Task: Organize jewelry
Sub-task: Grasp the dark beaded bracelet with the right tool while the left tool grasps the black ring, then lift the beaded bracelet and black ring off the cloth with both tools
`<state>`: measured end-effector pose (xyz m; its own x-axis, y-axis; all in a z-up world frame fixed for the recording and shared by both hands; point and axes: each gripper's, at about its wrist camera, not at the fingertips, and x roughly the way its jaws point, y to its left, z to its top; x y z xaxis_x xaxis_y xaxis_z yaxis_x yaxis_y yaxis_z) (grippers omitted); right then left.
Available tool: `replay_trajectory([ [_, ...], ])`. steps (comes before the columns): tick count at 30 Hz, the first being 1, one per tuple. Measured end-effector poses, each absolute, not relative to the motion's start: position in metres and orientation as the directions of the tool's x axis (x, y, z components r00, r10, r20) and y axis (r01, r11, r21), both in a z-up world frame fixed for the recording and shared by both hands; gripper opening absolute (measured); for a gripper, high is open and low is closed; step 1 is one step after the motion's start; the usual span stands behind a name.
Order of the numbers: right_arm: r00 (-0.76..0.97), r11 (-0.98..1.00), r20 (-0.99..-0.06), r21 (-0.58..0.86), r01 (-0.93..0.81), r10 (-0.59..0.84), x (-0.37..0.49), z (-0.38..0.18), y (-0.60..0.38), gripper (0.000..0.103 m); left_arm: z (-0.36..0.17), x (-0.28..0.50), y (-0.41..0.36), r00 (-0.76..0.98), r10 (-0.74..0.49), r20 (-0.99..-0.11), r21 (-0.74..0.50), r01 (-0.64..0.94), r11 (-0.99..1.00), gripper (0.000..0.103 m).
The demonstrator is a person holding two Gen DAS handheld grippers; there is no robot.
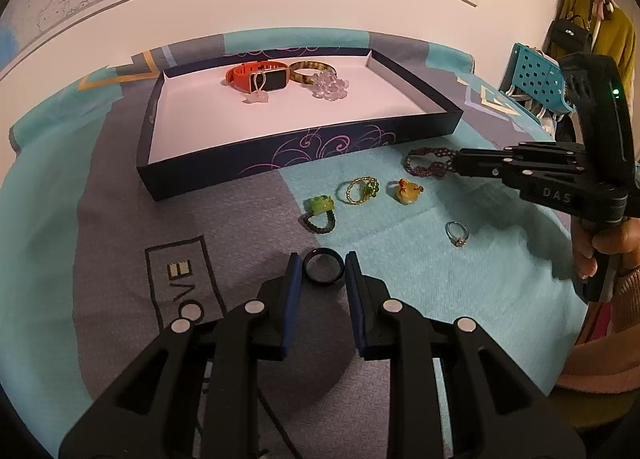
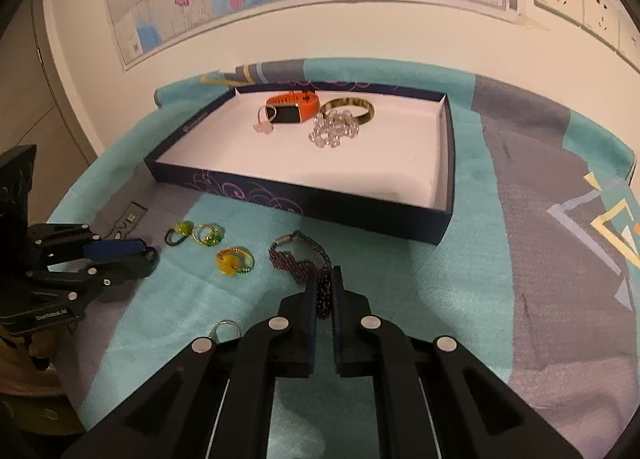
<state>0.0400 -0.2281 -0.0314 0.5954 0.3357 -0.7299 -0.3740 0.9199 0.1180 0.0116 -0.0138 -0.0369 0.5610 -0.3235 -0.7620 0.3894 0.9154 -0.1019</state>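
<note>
A dark blue tray [image 1: 304, 151] with a white floor holds an orange watch [image 1: 258, 75], a gold bangle [image 1: 310, 69] and a clear bead bracelet [image 1: 330, 85]. On the cloth lie a black ring [image 1: 323, 266], a green ring [image 1: 319, 213], a beaded ring [image 1: 360, 189], an amber ring [image 1: 408, 191], a silver ring [image 1: 457, 233] and a purple beaded bracelet [image 1: 428, 163]. My left gripper [image 1: 322, 265] has the black ring between its fingers, touching both pads. My right gripper [image 2: 325, 287] is shut on the purple bracelet [image 2: 300, 259], whose far end rests on the cloth.
The tray [image 2: 440, 219] sits at the back of the table on a teal and grey cloth [image 1: 120, 243]. A blue perforated basket [image 1: 536, 79] stands at the far right. A wall map and sockets are behind.
</note>
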Motion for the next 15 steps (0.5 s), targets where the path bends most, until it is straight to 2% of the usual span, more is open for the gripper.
replay_trajectory([
  [15, 0.642, 0.907, -0.666, 0.132, -0.399, 0.379, 0.032, -0.001, -0.227, 0.005, -0.028, 0.011, -0.012, 0.581, -0.330, -0.744, -0.104, 0.386, 0.917, 0.022],
])
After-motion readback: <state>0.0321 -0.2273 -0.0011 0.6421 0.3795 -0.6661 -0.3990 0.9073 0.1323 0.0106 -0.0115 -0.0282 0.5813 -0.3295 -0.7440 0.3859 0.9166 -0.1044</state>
